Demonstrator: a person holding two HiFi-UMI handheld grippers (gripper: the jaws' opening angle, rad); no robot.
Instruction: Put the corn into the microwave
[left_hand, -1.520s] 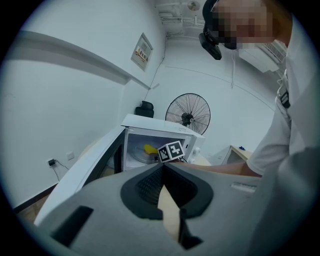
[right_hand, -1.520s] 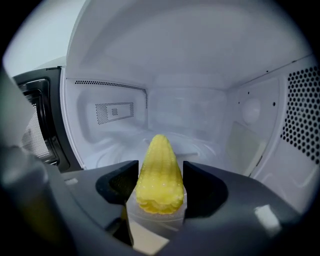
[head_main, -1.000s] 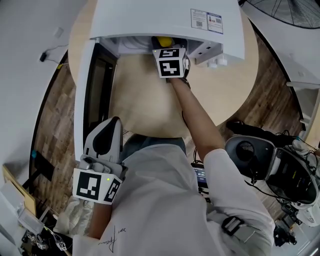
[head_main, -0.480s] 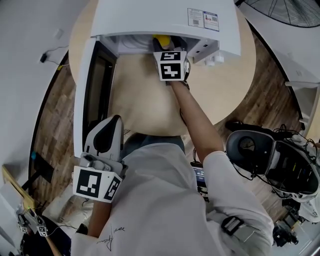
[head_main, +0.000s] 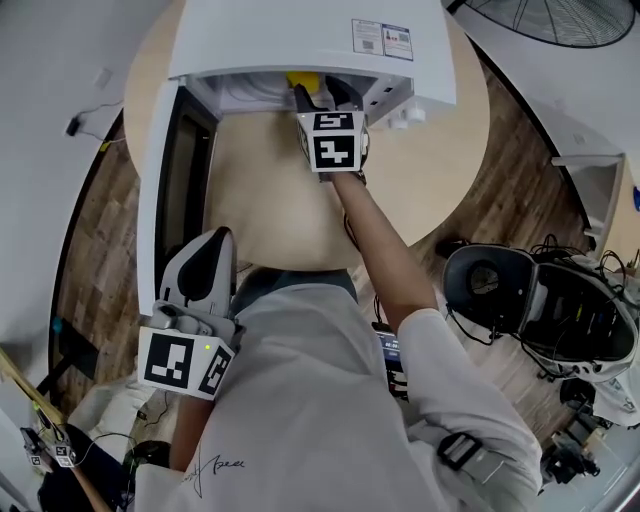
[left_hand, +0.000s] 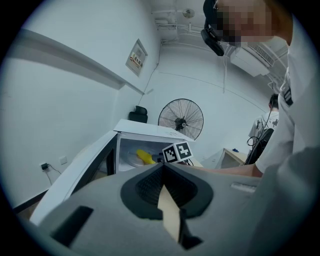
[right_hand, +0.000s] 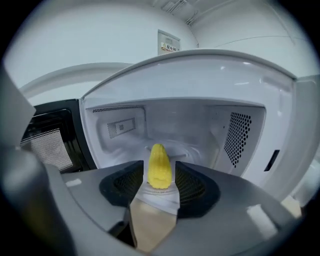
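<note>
**Corn is in the oven; the door is left to shut**

The corn (right_hand: 159, 167) lies on the glass turntable (right_hand: 187, 150) inside the microwave (head_main: 300, 40), near the front of the cavity. The placing itself looks done.

The right gripper (head_main: 322, 95) hangs at the mouth of the oven. Its jaws have just been closing, yet they stand apart. The cob shows in the gap between them but sits past the tips, and neither pad presses on it.

The left gripper (left_hand: 162, 169) is clenched on nothing, its tips meeting. It is held back near the person's body, by the outer end of the open door (head_main: 170, 190).

What remains, as I judge it, is to draw the right gripper clear and swing the door shut, if the task calls for that.

The microwave stands on a round, pale wooden table (head_main: 420, 180) over a plank floor (head_main: 100, 250). The walls are white, a pedestal fan (left_hand: 181, 119) stands behind, and cabled equipment (head_main: 540, 320) lies on the floor to the right.
</note>
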